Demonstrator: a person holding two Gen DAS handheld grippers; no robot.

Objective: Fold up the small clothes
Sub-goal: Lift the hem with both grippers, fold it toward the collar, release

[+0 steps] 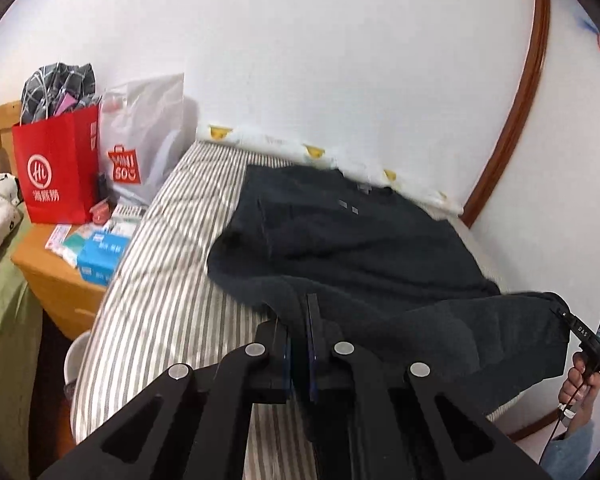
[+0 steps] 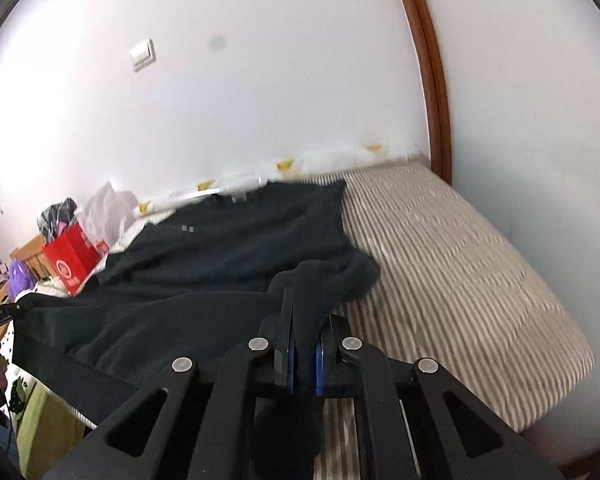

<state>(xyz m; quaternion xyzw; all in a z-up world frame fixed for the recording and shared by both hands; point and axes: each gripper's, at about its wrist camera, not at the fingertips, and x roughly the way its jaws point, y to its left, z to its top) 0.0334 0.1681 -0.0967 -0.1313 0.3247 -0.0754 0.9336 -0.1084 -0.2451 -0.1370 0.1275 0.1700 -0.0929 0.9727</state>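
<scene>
Bed (image 1: 168, 280): striped mattress against white wall; carries garment.

Garment (image 1: 352, 236): dark sweater, spread flat over far half of bed, collar toward wall; near hem raised clear of mattress, stretched between both tools.

Left hand-held gripper (image 1: 300, 320): jaws closed tight, pinching left corner of hem.

Right hand-held gripper (image 2: 304, 320): jaws closed tight, cloth bunched between pads at right corner of hem.

Handling, judged: soft, limp, light knit; sags between grips; not fragile. Best hold: hem corners, keeping edge taut for even fold toward collar.

hand-held gripper (image 1: 300, 320): black linkage | silver rivets | blue pads | blue sleeve (image 1: 572, 452)
</scene>
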